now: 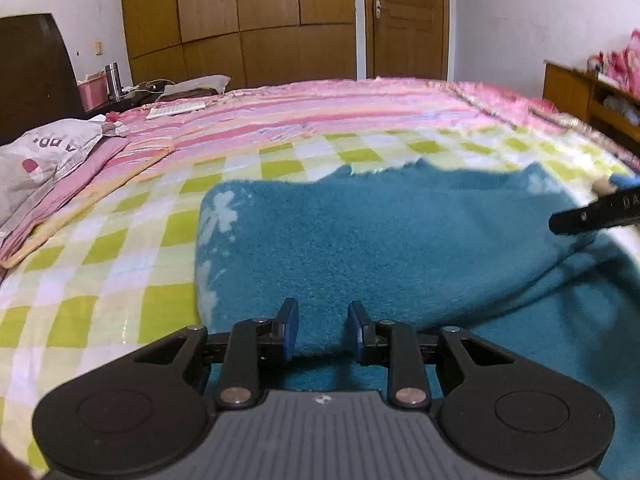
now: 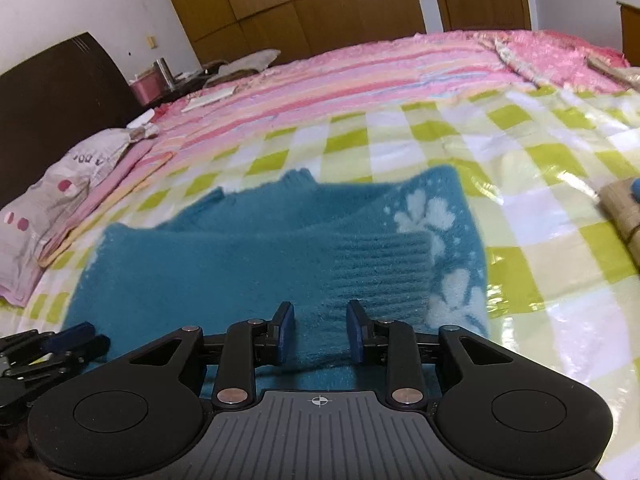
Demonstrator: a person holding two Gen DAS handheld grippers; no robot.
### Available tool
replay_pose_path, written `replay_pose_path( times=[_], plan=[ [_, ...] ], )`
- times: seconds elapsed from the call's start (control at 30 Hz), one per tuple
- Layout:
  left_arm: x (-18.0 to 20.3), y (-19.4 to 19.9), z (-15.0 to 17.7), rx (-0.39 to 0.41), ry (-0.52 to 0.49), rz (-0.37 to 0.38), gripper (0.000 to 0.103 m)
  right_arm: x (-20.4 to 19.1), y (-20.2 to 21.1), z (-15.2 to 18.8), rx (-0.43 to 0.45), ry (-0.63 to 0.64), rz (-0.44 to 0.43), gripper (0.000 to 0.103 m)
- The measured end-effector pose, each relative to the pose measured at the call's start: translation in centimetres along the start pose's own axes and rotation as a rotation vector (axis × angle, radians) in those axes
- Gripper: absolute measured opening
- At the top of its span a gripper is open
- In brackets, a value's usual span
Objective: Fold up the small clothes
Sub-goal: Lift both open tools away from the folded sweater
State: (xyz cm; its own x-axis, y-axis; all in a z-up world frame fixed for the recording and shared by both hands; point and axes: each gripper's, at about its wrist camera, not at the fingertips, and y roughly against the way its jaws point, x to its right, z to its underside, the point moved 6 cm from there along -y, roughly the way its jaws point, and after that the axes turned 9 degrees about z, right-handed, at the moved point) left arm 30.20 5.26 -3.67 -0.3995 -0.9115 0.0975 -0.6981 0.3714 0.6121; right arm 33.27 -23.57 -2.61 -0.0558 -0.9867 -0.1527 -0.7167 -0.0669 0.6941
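A teal sweater (image 1: 380, 240) is lying folded on the checked sheet (image 1: 120, 240), its ribbed cuff (image 2: 384, 268) resting on top. The left gripper (image 1: 323, 330) is hovering over the sweater's near edge, jaws parted, gripping nothing. The right gripper (image 2: 320, 330) is straddling the cuff, pads (image 2: 285, 330) apart from it, released.

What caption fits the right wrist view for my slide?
Right gripper open over the ribbed cuff of a teal sweater on a checked bedspread.
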Motion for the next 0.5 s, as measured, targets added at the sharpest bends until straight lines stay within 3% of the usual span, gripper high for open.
replay_pose_path(
  times=[0.27, 0.5],
  plan=[
    [0.5, 5.8, 0.5, 0.056, 0.036, 0.033, 0.033, 0.7, 7.8, 1.2, 0.06, 0.033, -0.038, 0.03],
    [1.9, 9.3, 1.8, 0.07, 0.026, 0.011, 0.033, 1.6, 12.8, 2.6, 0.078, -0.009, -0.061, 0.03]
  ],
)
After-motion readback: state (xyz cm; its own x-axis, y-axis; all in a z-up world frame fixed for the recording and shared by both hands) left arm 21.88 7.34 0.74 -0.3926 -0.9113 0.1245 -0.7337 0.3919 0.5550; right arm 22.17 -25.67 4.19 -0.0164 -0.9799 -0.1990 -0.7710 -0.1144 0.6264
